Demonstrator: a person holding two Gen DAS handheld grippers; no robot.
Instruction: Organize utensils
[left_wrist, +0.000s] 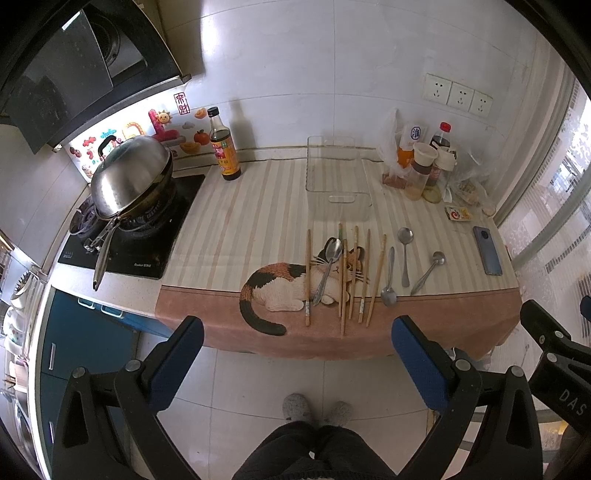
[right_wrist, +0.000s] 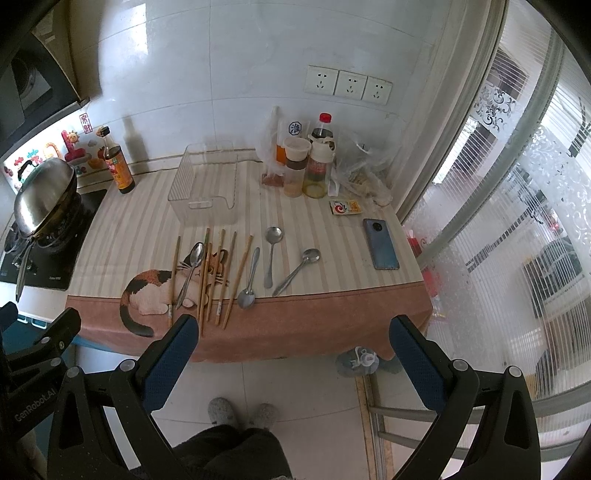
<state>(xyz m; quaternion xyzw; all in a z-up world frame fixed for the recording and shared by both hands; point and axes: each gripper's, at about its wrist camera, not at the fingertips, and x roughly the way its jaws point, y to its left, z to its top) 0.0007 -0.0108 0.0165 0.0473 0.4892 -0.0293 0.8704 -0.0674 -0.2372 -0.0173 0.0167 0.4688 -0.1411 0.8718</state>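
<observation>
Both my left gripper (left_wrist: 295, 363) and right gripper (right_wrist: 293, 363) hang spread and empty short of the counter. Chopsticks (left_wrist: 364, 275) and spoons (left_wrist: 405, 254) lie before the clear bin (left_wrist: 338, 184), seemingly empty; I'd pinch one spoon mid-handle first.

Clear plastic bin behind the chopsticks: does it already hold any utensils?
No. The clear bin is empty, and the chopsticks and spoons all lie on the cat-print cloth.
</observation>
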